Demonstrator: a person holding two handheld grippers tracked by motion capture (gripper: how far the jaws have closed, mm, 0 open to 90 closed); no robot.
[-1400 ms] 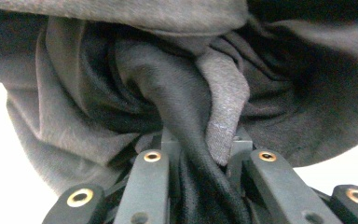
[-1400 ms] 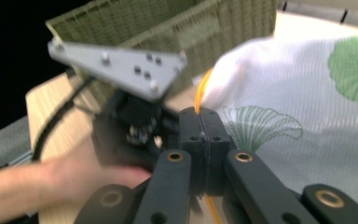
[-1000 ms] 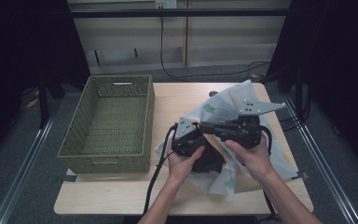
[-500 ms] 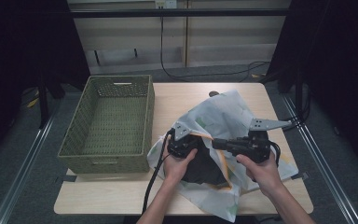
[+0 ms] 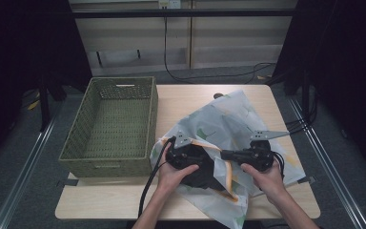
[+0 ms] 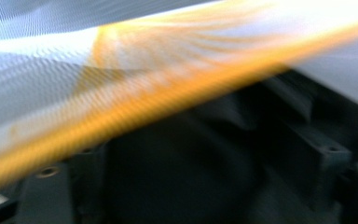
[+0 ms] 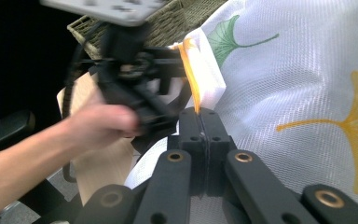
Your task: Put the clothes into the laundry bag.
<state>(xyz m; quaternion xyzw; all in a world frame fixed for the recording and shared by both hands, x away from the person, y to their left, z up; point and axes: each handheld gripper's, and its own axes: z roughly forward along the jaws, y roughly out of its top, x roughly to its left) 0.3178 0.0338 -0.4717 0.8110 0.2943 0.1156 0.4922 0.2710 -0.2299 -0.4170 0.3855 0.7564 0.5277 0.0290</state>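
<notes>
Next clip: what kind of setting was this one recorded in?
Probably a lab or data-collection booth, not a home. A plain wooden table stands between dark curtains, with cables on a grey floor and metal rails alongside. On it are a green wicker basket and a mesh bag.

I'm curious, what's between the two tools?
In the high view, the cloth's orange edge runs between the left tool and right tool.

Premises present as a lab or recording studio, not a home. A small wooden bench (image 5: 195,100) stands between metal floor rails (image 5: 26,162), enclosed by black curtains (image 5: 343,62). Loose cables (image 5: 209,76) run across the grey floor before plain panelled boards (image 5: 190,38).
</notes>
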